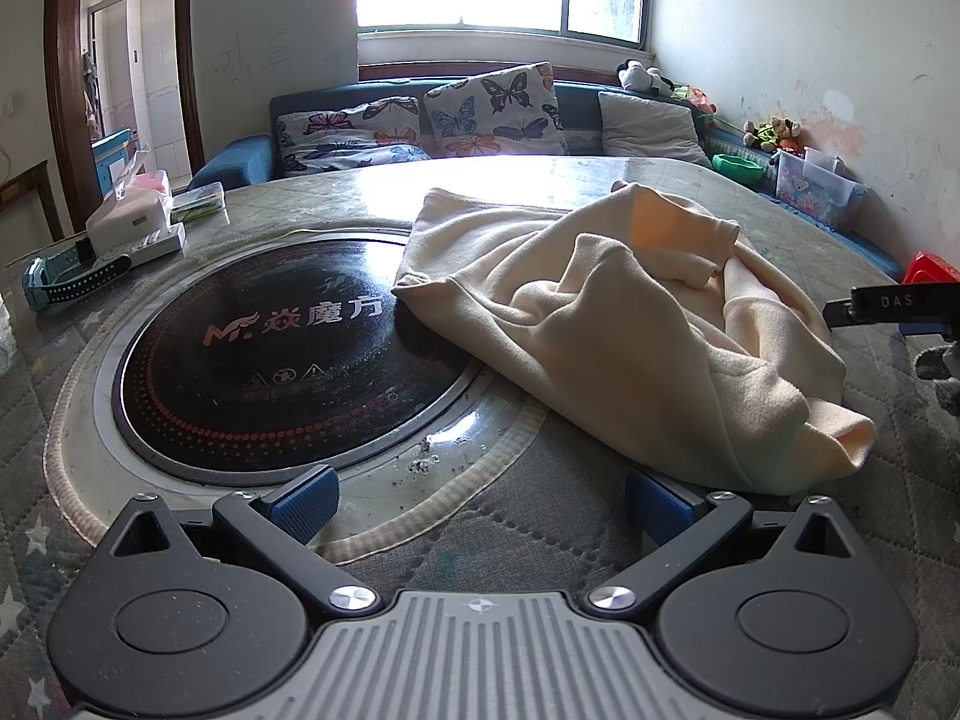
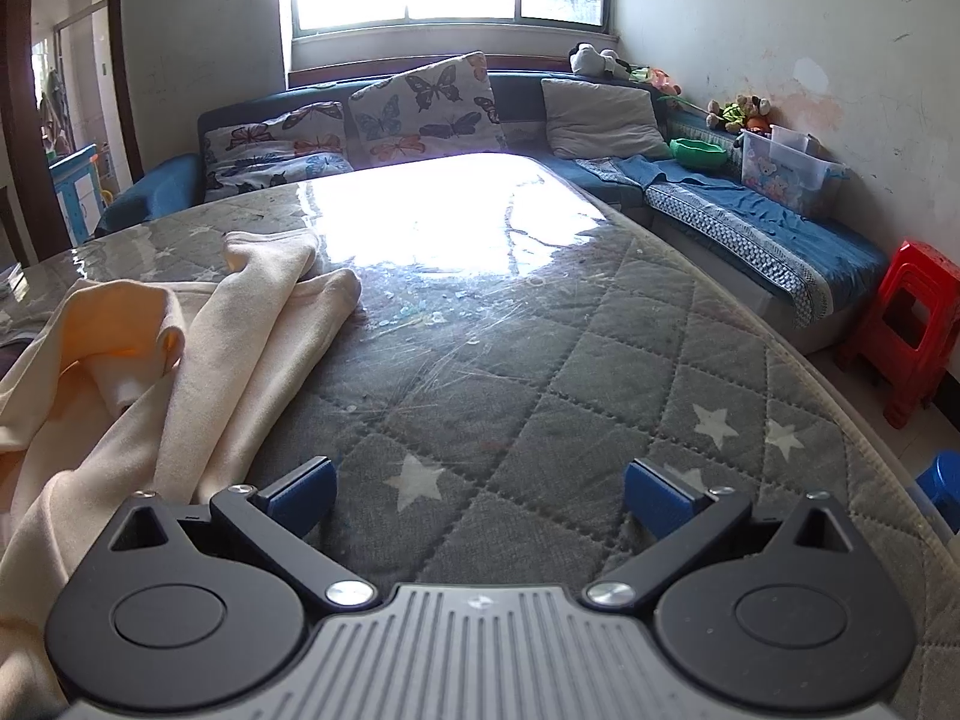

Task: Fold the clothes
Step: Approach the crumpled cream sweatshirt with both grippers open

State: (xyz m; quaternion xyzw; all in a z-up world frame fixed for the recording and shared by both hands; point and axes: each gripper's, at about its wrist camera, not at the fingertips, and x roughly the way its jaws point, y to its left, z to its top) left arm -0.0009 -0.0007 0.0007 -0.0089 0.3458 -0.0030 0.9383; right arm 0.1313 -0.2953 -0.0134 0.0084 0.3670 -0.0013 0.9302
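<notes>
Living room with a blue sofa [image 2: 750, 210] under a bright window; the desk [image 2: 540, 360] wears a quilted grey star-print cover under a glossy clear sheet, with a round black cooktop [image 1: 270, 348] sunk into its middle.

Cream garment [image 1: 630, 324] lies in a rumpled heap on the desk, one edge overlapping the cooktop rim, the bulk spreading toward the desk's right half. Not folded as it lies: layers bunched, one tubular end poking toward the near edge, another piece draped across the top.

Left gripper [image 1: 477, 501]: jaws wide apart, empty, low over the near edge, right fingertip just beside the garment's near end. Right gripper [image 2: 477, 501]: jaws also wide apart, empty, over bare cover, garment off to its left.

Judgement on doing the step well: heap needs spreading flat before any crease is worth making. Pinch a single layer at a hem or cuff, not a bunched wad; take two well-separated points, one per gripper, and pull apart evenly. The clear sheet looks slick, so fabric should slide; drag low rather than lift high.

Hard to make out:
- garment type: sleeve or trouser leg, cannot tell
- window glare washes out the desk's far edge
- garment's left part is cut off in the right wrist view
- right gripper shows only as a dark tip at the left view's right edge
- clutter near the desk's left edge too distorted to name
</notes>
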